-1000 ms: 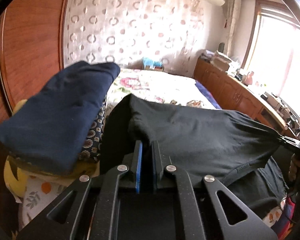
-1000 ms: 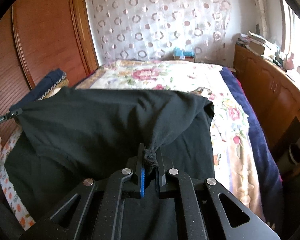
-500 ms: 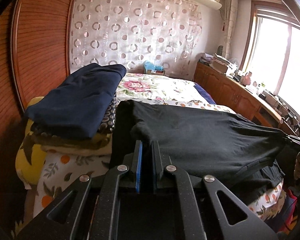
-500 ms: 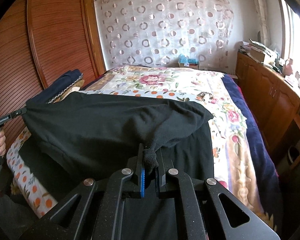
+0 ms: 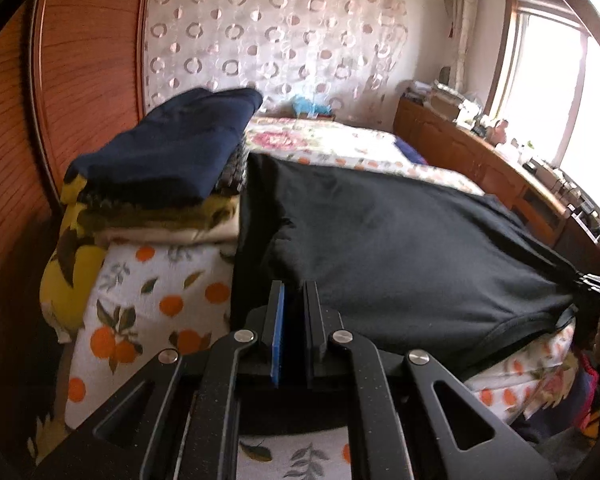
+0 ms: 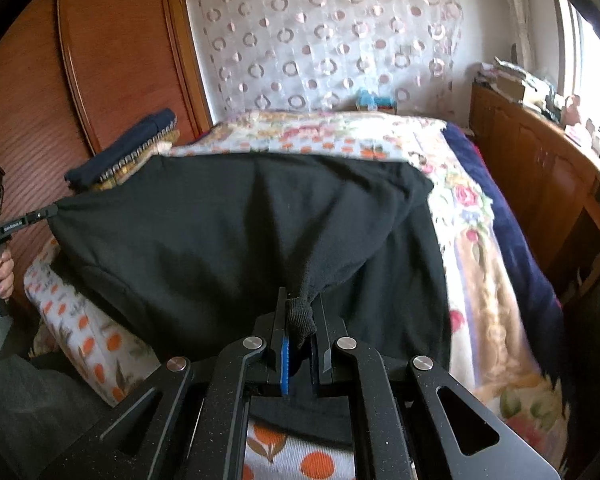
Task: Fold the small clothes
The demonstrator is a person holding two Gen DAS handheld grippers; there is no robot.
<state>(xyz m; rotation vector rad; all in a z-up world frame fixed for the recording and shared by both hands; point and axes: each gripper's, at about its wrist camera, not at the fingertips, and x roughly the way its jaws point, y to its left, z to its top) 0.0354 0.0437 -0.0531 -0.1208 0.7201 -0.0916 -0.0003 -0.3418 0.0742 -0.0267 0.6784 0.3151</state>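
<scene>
The fingers [image 6: 281, 312] of the right gripper [image 6: 298, 316] are clamped on a bunched corner of the black garment [image 6: 240, 240]; a knot of cloth protrudes between them. The fingers [image 5: 278, 320] of the left gripper [image 5: 294, 312] stand nearly together, and the opposite corner of the garment runs down between them, so they are clamped on it as well. One black garment is present, stretched taut between two grippers and lying over the near end of the bed [image 6: 472, 280]. One stack of folded clothes [image 5: 172, 160] sits on the bed just beside the garment's left edge, with a navy piece on top; the layers beneath it are partly covered and cannot be counted. The left wrist view shows the stack in full and the orange-print sheet [image 5: 148, 304] below it; the right wrist view shows only the stack's far end behind the garment. The right wrist view alone shows the person's hand [image 6: 0, 276] gripping the left handle, cut off by the frame edge. In the left wrist view the right gripper is a dark shape at the garment's right corner, mostly cropped. Items on the wooden cabinet [image 5: 480, 164] beyond the bed are too small to identify.
</scene>
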